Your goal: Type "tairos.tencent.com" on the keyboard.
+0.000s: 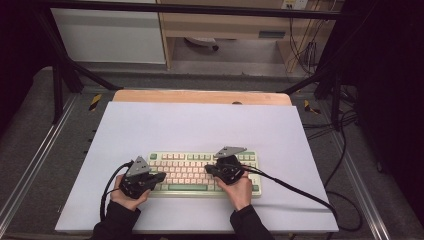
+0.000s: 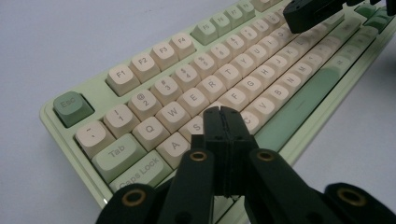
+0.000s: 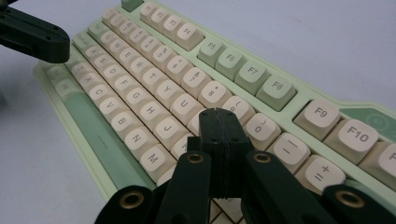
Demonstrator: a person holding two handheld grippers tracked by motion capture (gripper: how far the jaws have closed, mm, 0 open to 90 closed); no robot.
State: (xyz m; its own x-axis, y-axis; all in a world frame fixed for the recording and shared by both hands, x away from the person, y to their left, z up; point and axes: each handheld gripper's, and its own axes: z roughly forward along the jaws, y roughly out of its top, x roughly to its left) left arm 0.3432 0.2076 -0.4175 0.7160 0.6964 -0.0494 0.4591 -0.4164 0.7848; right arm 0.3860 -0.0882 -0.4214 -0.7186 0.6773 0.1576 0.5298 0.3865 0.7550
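Typing looks barely begun: both claws, left (image 1: 159, 176) and right (image 1: 209, 169), pressed together, poise over the keyboard (image 1: 190, 159) at six o'clock on the counter (image 1: 200, 125).

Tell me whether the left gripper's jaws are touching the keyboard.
Cannot tell. In the left gripper view the shut left gripper hides the keys beneath its tips on the keyboard, so neither contact nor gap shows.
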